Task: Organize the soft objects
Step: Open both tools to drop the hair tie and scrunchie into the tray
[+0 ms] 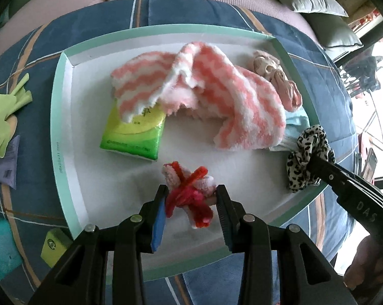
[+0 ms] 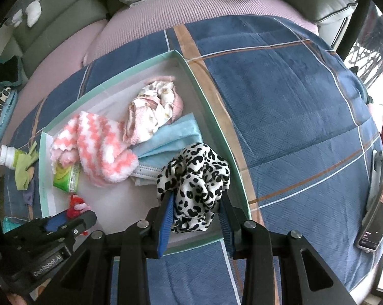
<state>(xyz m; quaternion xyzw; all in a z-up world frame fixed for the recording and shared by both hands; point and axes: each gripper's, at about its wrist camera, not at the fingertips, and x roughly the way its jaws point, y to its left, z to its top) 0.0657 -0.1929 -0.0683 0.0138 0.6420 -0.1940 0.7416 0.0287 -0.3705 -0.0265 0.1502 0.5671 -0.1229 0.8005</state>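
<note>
**Fuzzy and spotted: both grippers hold soft things over the tray**

Red and pink chenille makes up the small bow-like ornament [image 1: 189, 195] pinched between the fingers of the left gripper [image 1: 191, 203], which sits just above the near part of the mint-rimmed tray [image 1: 64, 117]. The jaws are closed onto it from both sides, the fuzzy loops bulging out front and below.

The right gripper [image 2: 196, 211] clamps a leopard-print scrunchie [image 2: 195, 178] — black spots on white — at the tray's near right corner, its fabric bunched between the blue-padded fingers [image 2: 166, 218].

Inside the tray lie a pink-and-white striped fluffy sock [image 1: 211, 96], draped partly over a green tissue pack [image 1: 133, 134]. Beside the sock, toward the far right, sits a crumpled pale printed cloth [image 2: 153, 111], and a light blue face mask [image 2: 171, 137] lies under both, touching the scrunchie's edge.

The tray rests on a blue plaid blanket [image 2: 293, 101]. Left of the tray, on the blanket, lie a yellow-green glove [image 1: 3, 117] and a white-capped bottle [image 2: 7, 156] — a phone [image 2: 374, 221] lies well apart on the right
</note>
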